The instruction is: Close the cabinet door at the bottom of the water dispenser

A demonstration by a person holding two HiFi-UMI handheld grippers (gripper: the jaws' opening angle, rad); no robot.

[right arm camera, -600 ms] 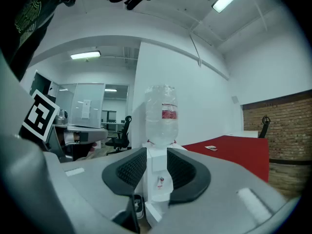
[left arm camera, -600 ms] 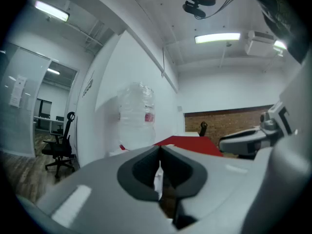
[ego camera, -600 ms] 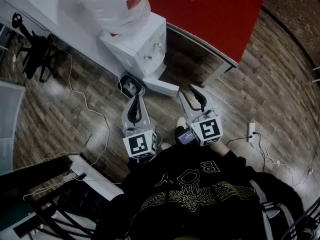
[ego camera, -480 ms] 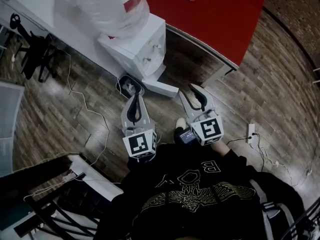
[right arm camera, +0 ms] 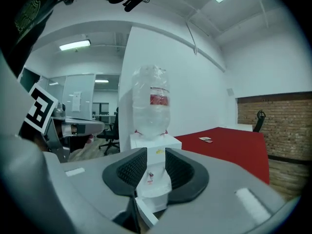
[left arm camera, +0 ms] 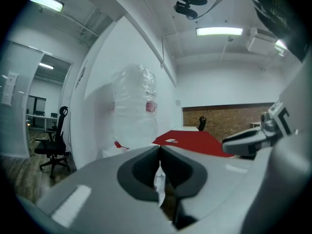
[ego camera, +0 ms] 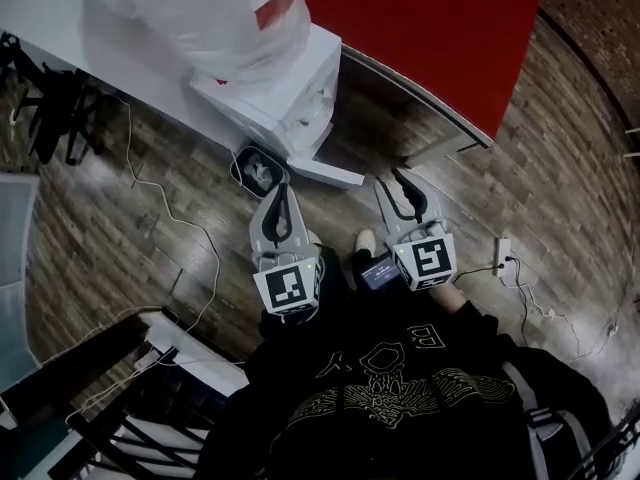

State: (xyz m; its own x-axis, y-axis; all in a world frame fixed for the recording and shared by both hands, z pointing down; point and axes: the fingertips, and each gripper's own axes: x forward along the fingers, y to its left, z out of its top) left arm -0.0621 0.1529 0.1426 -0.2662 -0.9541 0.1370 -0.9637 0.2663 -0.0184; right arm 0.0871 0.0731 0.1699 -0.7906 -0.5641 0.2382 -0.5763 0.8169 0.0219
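The white water dispenser (ego camera: 290, 98) stands against the wall with a clear bottle (ego camera: 215, 13) on top. Its bottom cabinet door (ego camera: 325, 174) hangs open, swung out over the wood floor. My left gripper (ego camera: 284, 189) is shut and empty, its tips just short of the door's hinge side. My right gripper (ego camera: 398, 175) is open and empty, to the right of the door's free edge. In the right gripper view the dispenser (right arm camera: 152, 147) shows through the gap between the jaws, with the open door (right arm camera: 146, 209) low down. The left gripper view shows the bottle (left arm camera: 134, 108) ahead.
A red table (ego camera: 430, 28) stands right of the dispenser, with its leg near the door. A small dark bin (ego camera: 258, 168) sits left of the door. Cables (ego camera: 190, 228) and a power strip (ego camera: 502, 258) lie on the floor. An office chair (ego camera: 50, 108) is far left.
The head view has shifted a little. Both grippers stay in front of the dispenser, the left one slightly further right toward the door. Jaws unchanged.
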